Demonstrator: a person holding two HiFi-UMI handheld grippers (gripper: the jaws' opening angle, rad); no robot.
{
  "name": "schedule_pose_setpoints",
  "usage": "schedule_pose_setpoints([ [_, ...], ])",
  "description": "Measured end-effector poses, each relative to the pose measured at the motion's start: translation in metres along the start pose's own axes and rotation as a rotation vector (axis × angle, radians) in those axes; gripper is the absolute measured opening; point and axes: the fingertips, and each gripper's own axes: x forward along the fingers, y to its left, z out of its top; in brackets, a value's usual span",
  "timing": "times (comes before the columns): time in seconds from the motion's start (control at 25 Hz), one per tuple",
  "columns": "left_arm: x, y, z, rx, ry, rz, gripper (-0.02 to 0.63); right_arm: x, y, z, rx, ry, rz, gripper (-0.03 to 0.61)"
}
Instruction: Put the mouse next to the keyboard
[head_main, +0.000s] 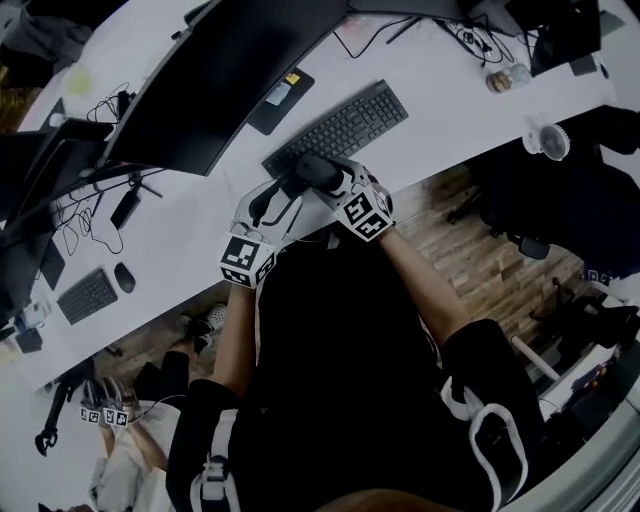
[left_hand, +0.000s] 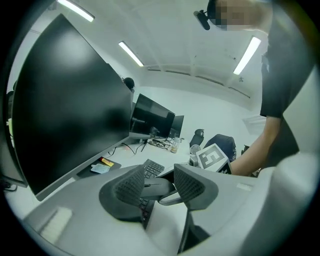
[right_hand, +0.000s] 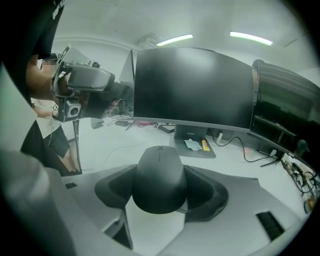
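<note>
Over the white desk (head_main: 440, 90), at the keyboard (head_main: 340, 127)'s near end, left gripper (left_hand: 159, 187) hangs part-open and empty, right gripper (right_hand: 161, 192) clamps the mouse (head_main: 313, 170) by its flanks: release early or crooked and it could land on the keys!

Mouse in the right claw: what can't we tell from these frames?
- Mouse underside, and whether it rests on the desk: hidden by its own body in the right gripper view, by the right claw in the head view.
- Left claw contact: jaws stand apart at the mouse's end; the left gripper view doesn't settle whether they touch it.
- Keyboard near end: covered by the mouse, head view.
</note>
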Motion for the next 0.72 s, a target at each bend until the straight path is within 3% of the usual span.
schedule_pose_setpoints([
  [0.4, 0.017, 0.005, 0.006, 0.038, 0.014, -0.067, 0.186, -0.016, -0.027, -0.011, 0.065, 0.011, -0.111, 0.293],
  [0.72, 0.024, 0.010, 0.013, 0.046, 0.013, -0.051, 0.186, -0.019, -0.050, -0.017, 0.089, -0.005, -0.134, 0.293],
])
